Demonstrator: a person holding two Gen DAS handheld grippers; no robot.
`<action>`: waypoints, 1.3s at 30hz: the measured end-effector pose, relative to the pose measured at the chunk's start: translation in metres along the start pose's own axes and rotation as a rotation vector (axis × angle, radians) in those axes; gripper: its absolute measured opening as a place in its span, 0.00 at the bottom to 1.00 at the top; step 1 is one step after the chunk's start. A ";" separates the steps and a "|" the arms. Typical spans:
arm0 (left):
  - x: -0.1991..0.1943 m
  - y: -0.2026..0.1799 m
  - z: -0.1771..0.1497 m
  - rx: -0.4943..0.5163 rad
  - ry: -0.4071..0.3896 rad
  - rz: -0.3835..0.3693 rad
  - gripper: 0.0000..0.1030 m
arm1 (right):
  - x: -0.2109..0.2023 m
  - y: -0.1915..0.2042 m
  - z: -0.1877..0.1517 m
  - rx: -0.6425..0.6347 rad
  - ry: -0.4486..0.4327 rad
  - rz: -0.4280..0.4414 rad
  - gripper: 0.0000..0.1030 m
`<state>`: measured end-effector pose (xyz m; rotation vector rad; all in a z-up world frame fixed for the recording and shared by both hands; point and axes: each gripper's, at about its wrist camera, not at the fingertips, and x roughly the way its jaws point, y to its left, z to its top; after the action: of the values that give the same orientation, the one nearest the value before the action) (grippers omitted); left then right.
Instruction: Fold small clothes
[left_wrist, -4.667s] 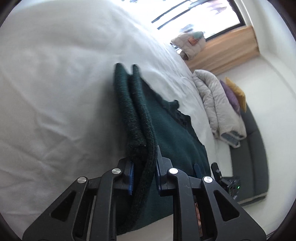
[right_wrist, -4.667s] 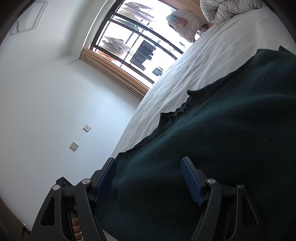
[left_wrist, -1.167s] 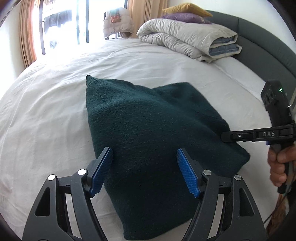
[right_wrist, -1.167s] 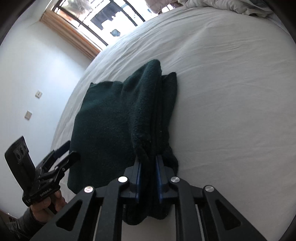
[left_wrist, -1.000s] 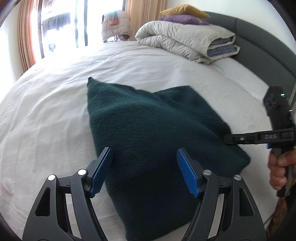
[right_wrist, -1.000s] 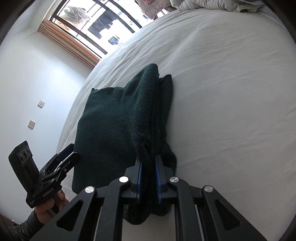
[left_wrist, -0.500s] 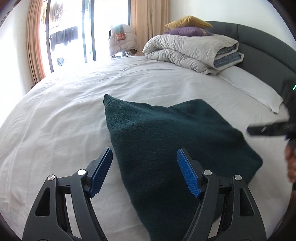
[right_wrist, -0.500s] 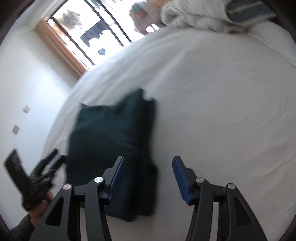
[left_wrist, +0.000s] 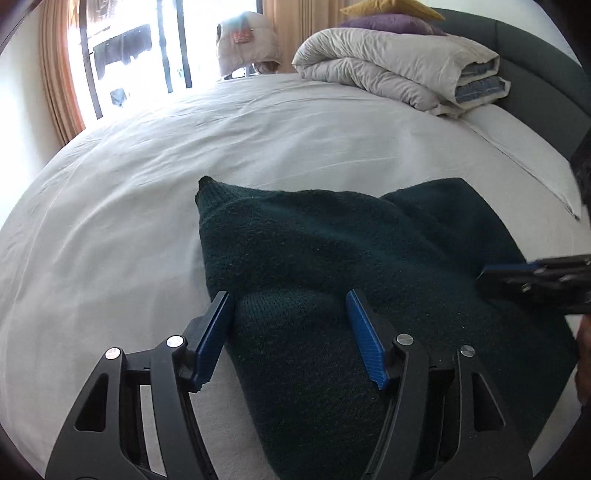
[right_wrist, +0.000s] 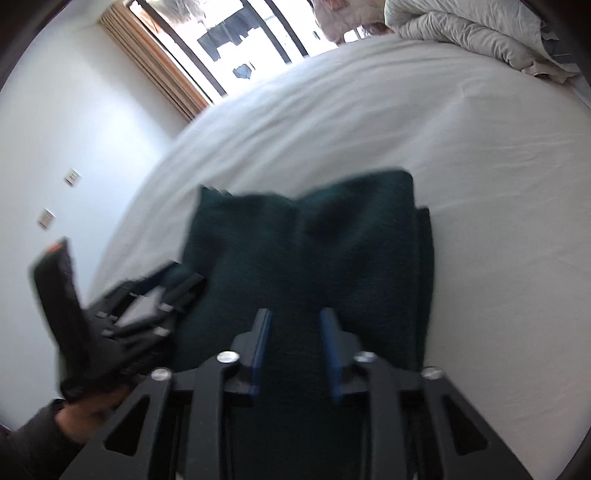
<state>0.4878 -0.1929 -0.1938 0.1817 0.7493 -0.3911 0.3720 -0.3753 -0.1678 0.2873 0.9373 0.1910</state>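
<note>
Folding is nearly through, by the look of it: the dark green garment (left_wrist: 332, 280) lies as a thick folded bundle on the white bed (left_wrist: 147, 177), its near end towards you and one pointed corner sticking out at the far left. A second ago your right gripper (right_wrist: 293, 345) was clenched on the bundle's near edge; since then it has let go, drawn back a little, and its jaws are closing again, now narrowly apart with the cloth seen between and under them, though blur in its own view hides whether the pads press on anything. Your left gripper (left_wrist: 288, 332) has moved in over the near left end of the bundle; its jaws are closing but stand wide, straddling a raised hump of cloth, the left pad at the edge of the fabric, with no pinch yet. What this means for you: the last fold has been laid down and released, so the garment rests on its own, and both tools look set for tidying or a fresh grip. Watch the loose corner and the stepped layers along the right side (right_wrist: 424, 258), which may want squaring up. The folded duvet (left_wrist: 399, 62) sits well apart at the head of the bed.
</note>
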 end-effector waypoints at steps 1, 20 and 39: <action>0.001 -0.002 0.000 0.008 0.000 0.007 0.61 | 0.002 -0.004 -0.003 -0.003 -0.011 -0.005 0.05; 0.000 -0.003 -0.002 -0.013 0.004 0.010 0.62 | -0.023 0.021 -0.044 -0.176 -0.155 -0.160 0.18; -0.036 -0.025 -0.050 0.022 -0.052 0.054 0.62 | -0.032 0.015 -0.099 -0.240 -0.138 -0.231 0.34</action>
<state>0.4225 -0.1911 -0.2055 0.2116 0.6872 -0.3513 0.2728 -0.3546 -0.1938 -0.0300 0.7942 0.0682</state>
